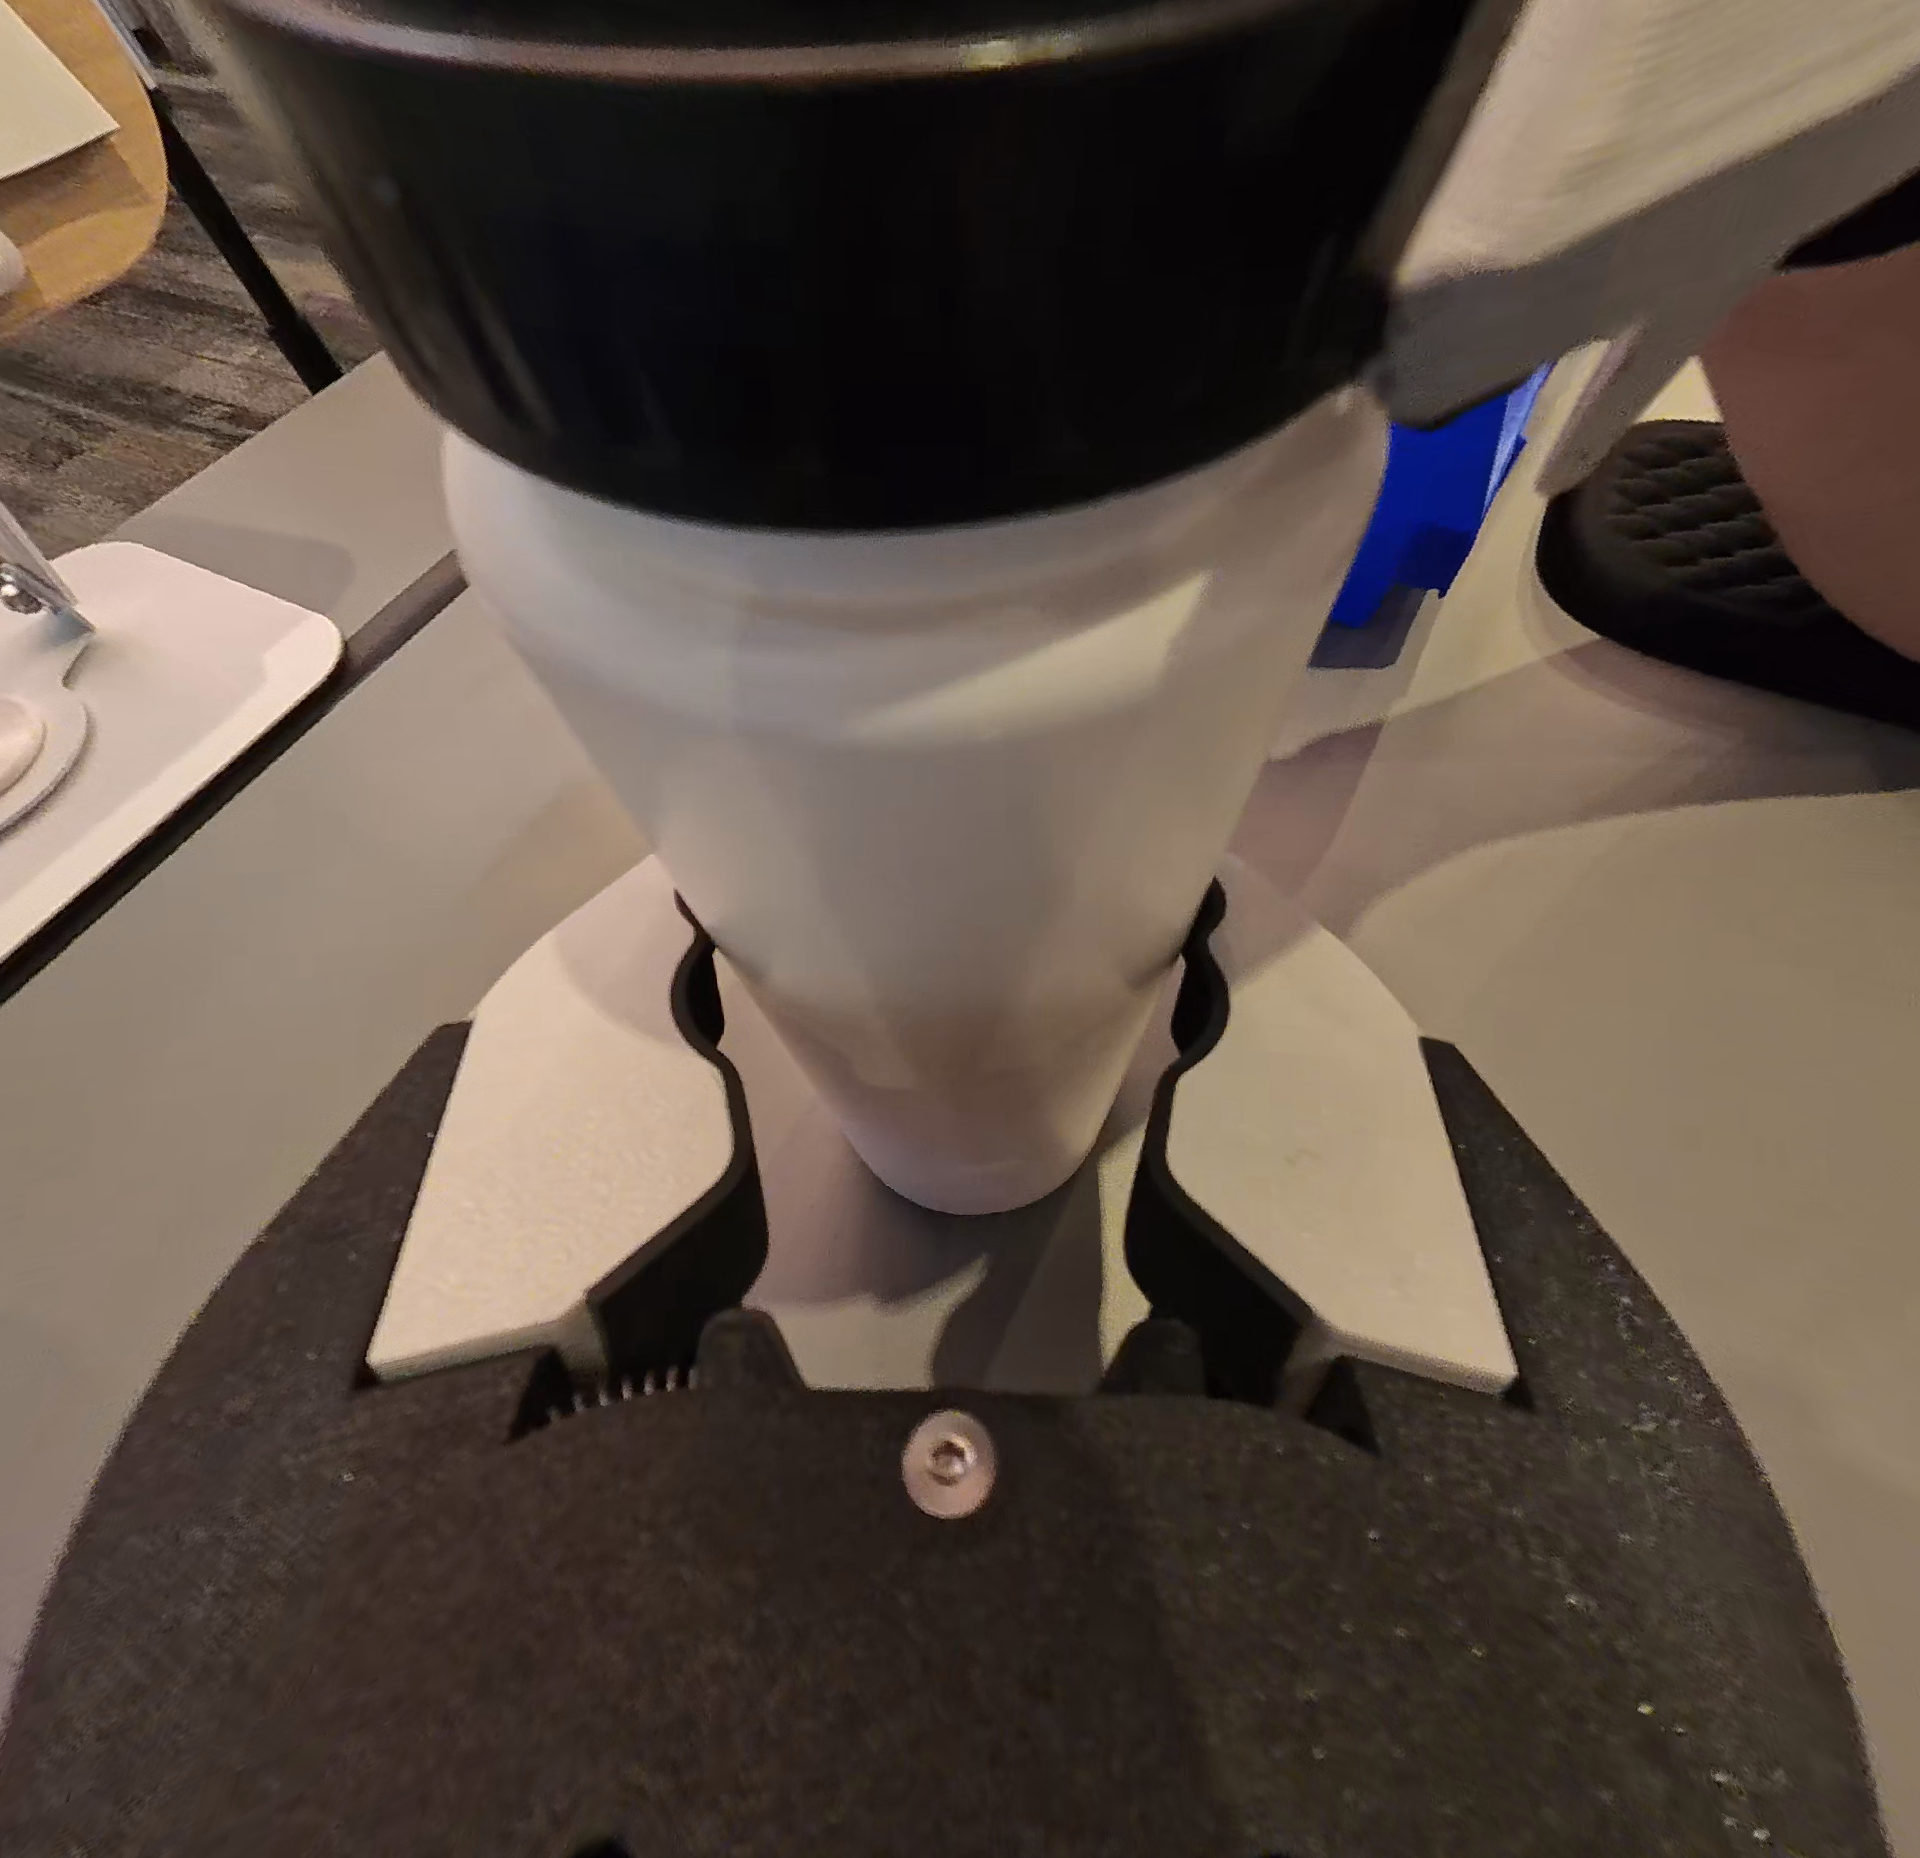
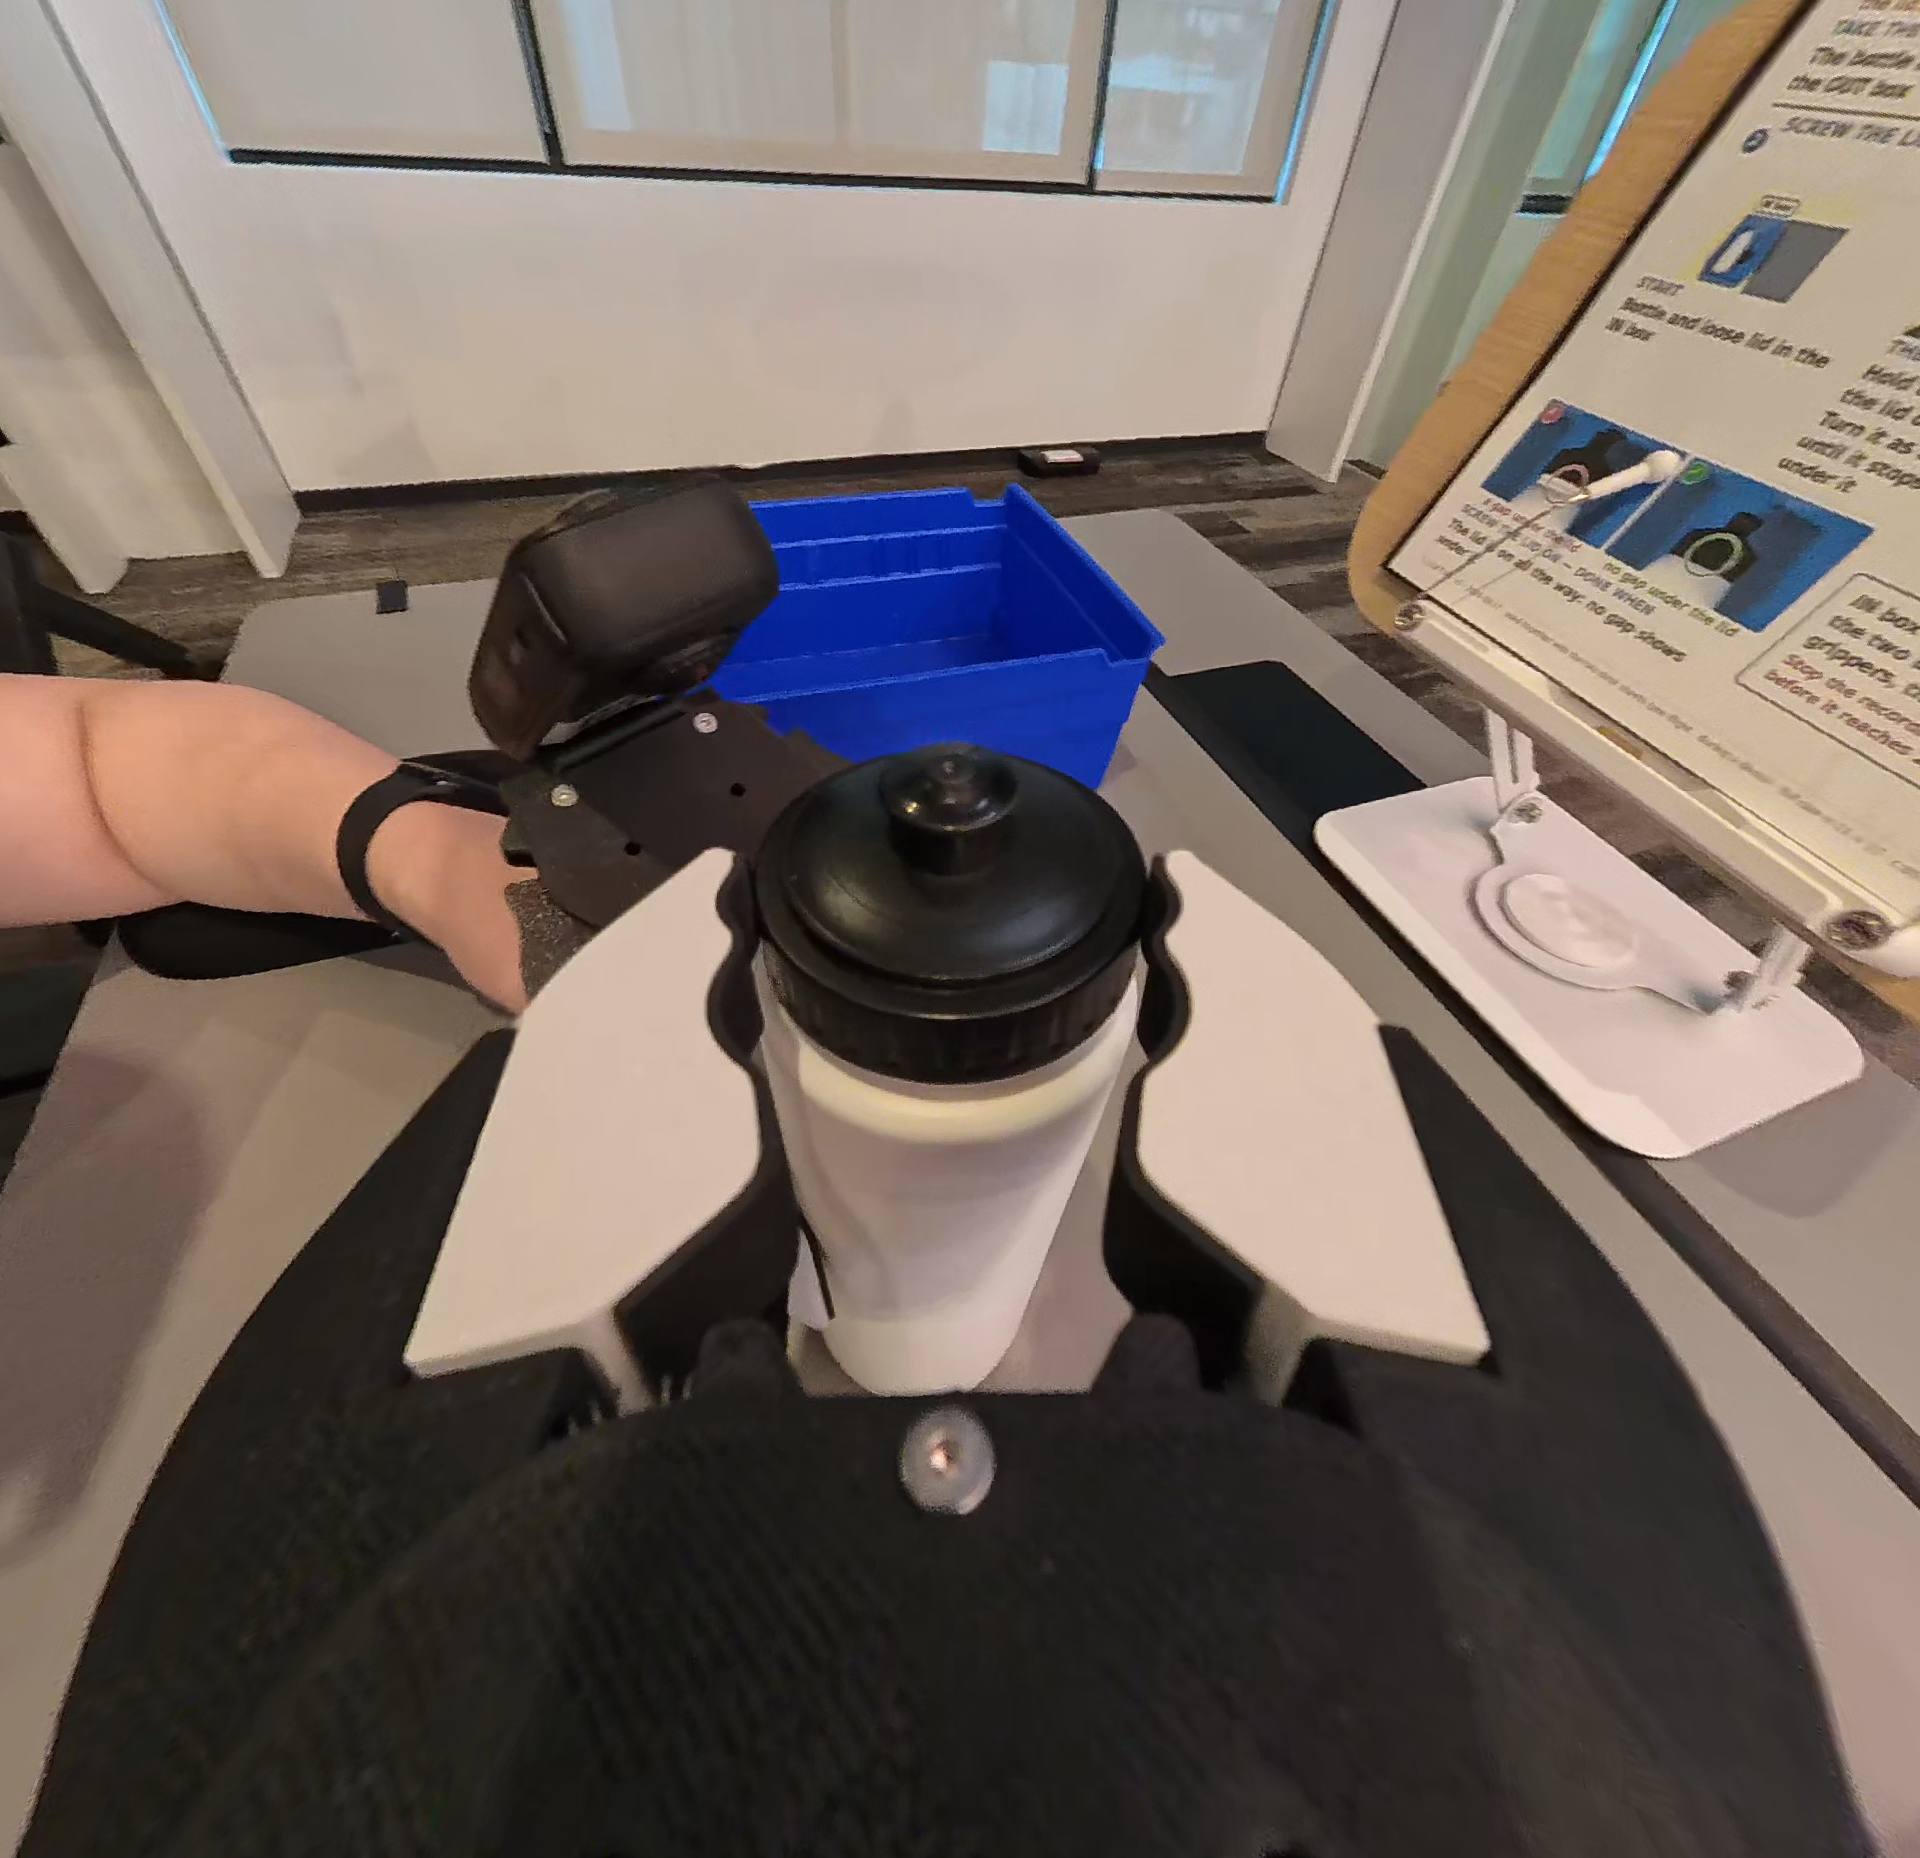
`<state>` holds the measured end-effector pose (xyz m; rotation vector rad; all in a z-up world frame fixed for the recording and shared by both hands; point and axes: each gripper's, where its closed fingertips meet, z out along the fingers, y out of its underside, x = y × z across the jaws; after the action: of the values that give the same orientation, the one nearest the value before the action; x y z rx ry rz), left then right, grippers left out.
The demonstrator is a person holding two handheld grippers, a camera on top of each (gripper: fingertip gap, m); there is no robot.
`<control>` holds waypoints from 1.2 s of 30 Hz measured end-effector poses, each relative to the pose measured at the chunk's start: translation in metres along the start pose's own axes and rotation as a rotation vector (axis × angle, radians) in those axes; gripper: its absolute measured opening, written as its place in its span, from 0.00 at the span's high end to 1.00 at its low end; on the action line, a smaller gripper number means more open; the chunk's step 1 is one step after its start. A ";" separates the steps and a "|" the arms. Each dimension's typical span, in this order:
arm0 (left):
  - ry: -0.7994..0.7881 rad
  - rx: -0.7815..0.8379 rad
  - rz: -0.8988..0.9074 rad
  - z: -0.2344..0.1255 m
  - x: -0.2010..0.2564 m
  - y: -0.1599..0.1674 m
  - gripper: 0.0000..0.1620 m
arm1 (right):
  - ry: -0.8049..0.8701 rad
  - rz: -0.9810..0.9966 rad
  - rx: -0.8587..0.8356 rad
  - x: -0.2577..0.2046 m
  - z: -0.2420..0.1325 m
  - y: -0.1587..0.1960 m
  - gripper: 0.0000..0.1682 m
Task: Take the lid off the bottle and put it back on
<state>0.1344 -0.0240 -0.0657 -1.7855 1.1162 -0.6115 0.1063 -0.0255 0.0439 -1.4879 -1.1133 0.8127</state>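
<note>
Left gripper (image 1: 945, 977) clamps bottle (image 1: 914, 790) (lid (image 2: 948, 909) on)

Office-like data-collection room: grey table (image 2: 1226, 603), instruction board (image 2: 1704, 437) on stand, glass partitions (image 2: 831, 52).

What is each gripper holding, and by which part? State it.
Left gripper clamps the white bottle low on its body. Right gripper grips the black lid by its ribbed rim; lid is on the bottle.

Dim warm indoor light; left view motion-blurred; strong wide-angle edge distortion; soft shadows.
</note>
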 end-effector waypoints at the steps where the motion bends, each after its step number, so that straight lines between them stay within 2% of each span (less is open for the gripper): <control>1: -0.010 -0.002 -0.010 0.000 -0.001 0.000 0.47 | 0.030 -0.013 0.005 0.001 0.000 -0.001 0.57; 5: -0.011 0.002 -0.015 0.000 -0.001 0.000 0.47 | 0.076 -0.036 -0.011 0.001 0.002 -0.001 0.56; 9: 0.025 -0.010 0.008 -0.001 0.003 0.000 0.47 | -0.008 -0.047 -0.009 -0.003 -0.001 -0.001 0.56; 13: 0.196 -0.005 0.051 -0.002 0.028 -0.001 0.47 | -0.258 -0.082 0.030 -0.025 -0.014 -0.002 0.56; 16: 0.326 -0.004 0.166 -0.005 0.058 -0.001 0.47 | -0.499 -0.112 0.063 -0.051 -0.033 0.000 0.56; 19: 0.350 -0.012 0.227 -0.006 0.067 0.000 0.47 | -0.579 -0.141 0.077 -0.058 -0.043 0.002 0.56; 24: 0.313 -0.019 0.148 -0.003 0.060 -0.001 0.47 | -0.514 -0.092 0.102 -0.044 -0.036 0.001 0.56; 30: 0.125 -0.079 0.068 -0.002 0.025 0.003 0.47 | -0.322 -0.065 0.140 -0.020 -0.017 0.001 0.56; 36: 0.058 -0.083 0.009 -0.002 0.016 0.003 0.47 | -0.246 -0.031 0.153 -0.013 -0.011 -0.001 0.56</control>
<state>0.1395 -0.0396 -0.0684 -1.8418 1.2042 -0.6234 0.1116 -0.0413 0.0461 -1.2638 -1.2226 1.0568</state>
